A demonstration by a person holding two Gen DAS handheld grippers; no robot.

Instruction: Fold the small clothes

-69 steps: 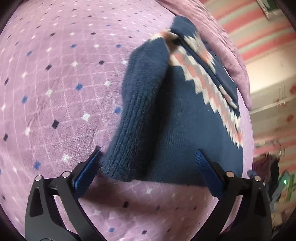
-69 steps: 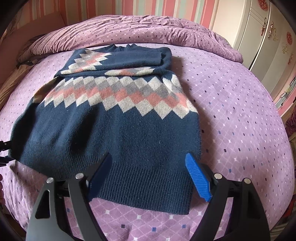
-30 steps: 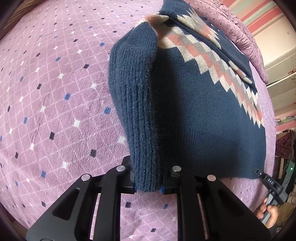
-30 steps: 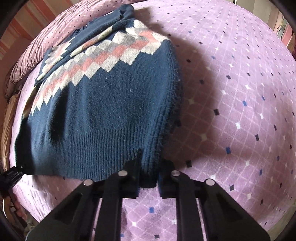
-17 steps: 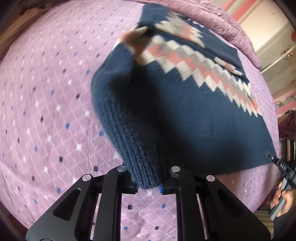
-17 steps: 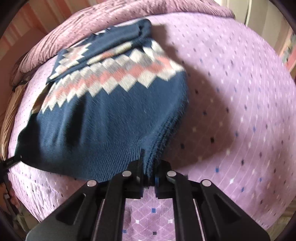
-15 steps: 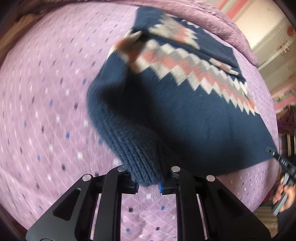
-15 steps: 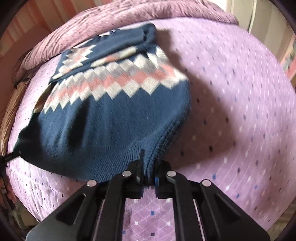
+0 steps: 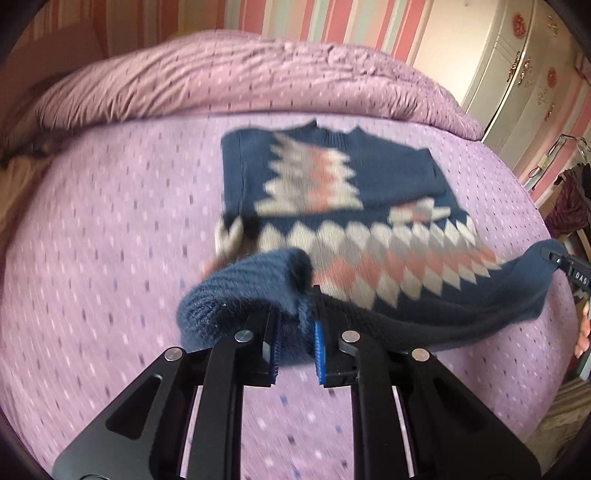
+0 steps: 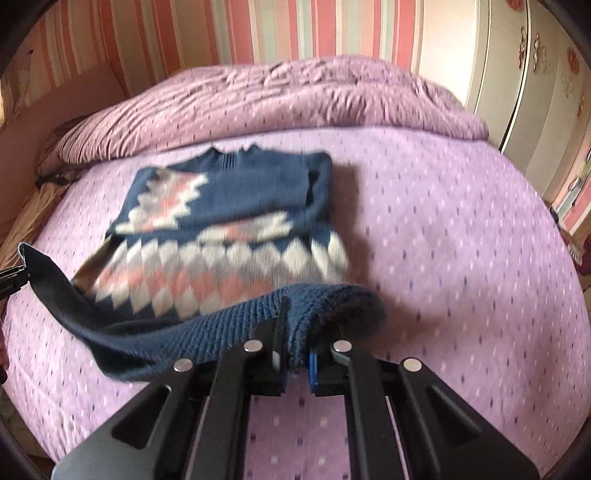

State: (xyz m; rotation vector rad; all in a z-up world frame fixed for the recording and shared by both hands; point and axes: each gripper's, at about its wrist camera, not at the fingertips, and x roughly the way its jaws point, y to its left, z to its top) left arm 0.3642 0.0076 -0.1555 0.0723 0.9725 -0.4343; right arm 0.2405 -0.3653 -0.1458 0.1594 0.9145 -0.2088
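- Striped pink wallpaper backs a bed covered by a purple blanket dotted with small diamonds; a rumpled purple duvet is heaped along the far side.
- White wardrobe doors stand at the right.
- A navy sweater with a band of pink, grey and white diamonds lies in the middle of the bed, its sleeves folded across the chest.
- The left gripper is clamped on one corner of the ribbed hem, which bunches between its jaws, lifted off the blanket.
- The right gripper pinches the other hem corner tightly, also raised.
- Between the two, the hem hangs in a sagging line above the blanket.
- Both views are blurred.
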